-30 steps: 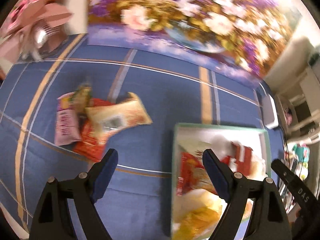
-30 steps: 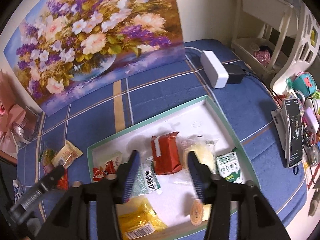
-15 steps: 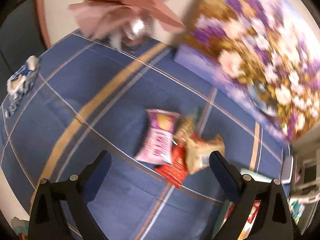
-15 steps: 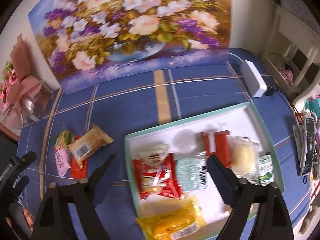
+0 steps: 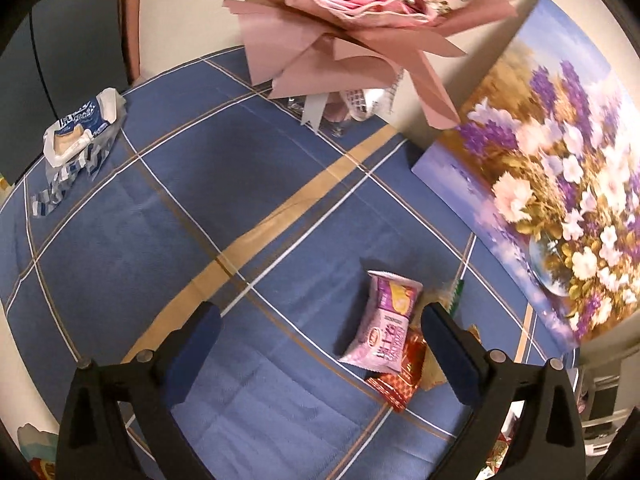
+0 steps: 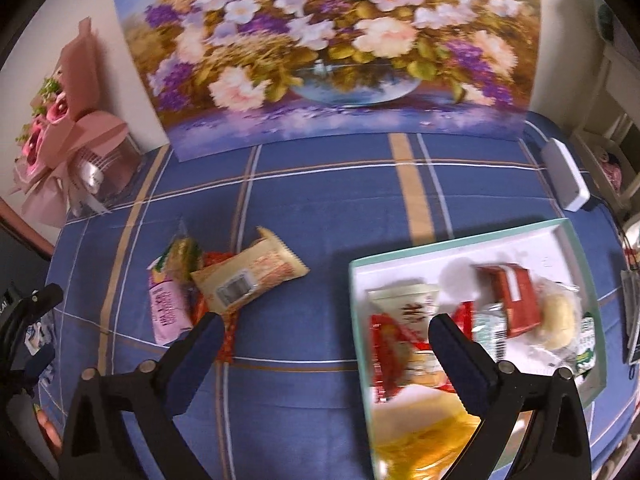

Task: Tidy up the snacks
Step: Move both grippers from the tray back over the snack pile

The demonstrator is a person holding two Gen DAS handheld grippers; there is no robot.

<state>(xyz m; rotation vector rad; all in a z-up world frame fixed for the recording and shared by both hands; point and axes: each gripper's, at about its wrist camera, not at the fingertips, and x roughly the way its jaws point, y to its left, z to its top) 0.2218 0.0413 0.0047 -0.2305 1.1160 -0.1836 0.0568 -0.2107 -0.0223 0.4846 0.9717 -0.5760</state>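
Between placements, by the look of it: several snacks already in the tray (image 6: 576,236), a small pile left of the tray on the blue plaid surface (image 6: 320,208).

Left hand-held gripper (image 5: 320,344) opening, nothing between its pads, above bare cloth just left of the pink packet (image 5: 386,320), which lies on a red packet (image 5: 400,384).

Right hand-held gripper (image 6: 326,344) also opening and empty, between the beige packet (image 6: 250,276) and the tray.

Next, probably: down over one pile packet, close on it alone, carry it to the tray.

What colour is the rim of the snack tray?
Pale green on the tray, white inside; best seen from the right wrist.
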